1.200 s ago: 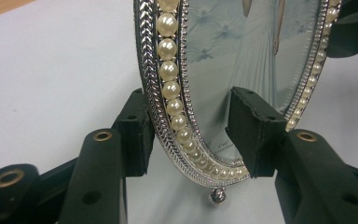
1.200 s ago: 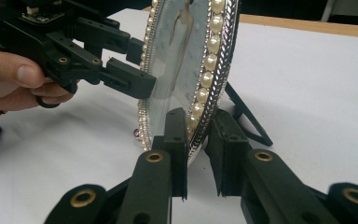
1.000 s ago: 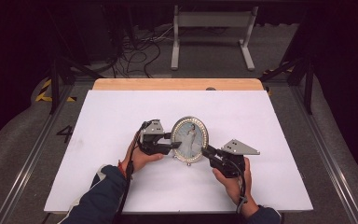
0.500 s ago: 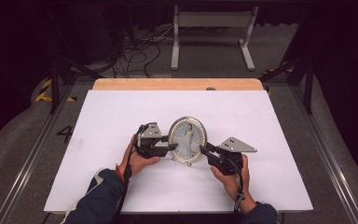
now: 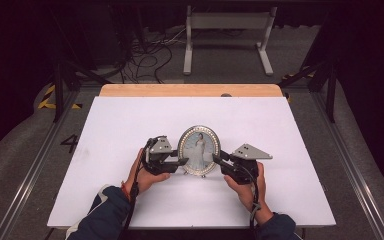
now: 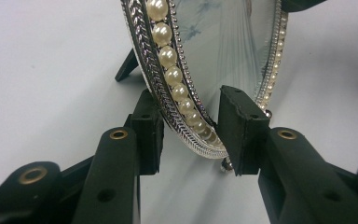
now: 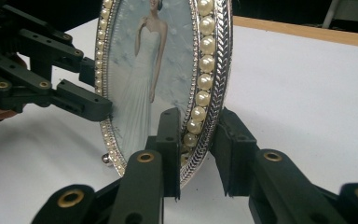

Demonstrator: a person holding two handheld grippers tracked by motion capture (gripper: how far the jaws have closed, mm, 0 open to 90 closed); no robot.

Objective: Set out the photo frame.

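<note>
Two grippers flank the oval pearl-rimmed picture frame (image 5: pixel 199 150), which stands upright at the middle of the white table (image 5: pixel 290 200). Left gripper (image 6: pixel 190 135): jaws straddle its rim, one pad touching the back. Right gripper (image 7: pixel 196 140): jaws, just opening, straddle the opposite rim, grip uncertain.

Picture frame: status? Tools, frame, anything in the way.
Left tool and right tool straddle opposite rims, small gaps showing, right just opening. Oval picture frame upright on white table. Nothing in the way.
</note>
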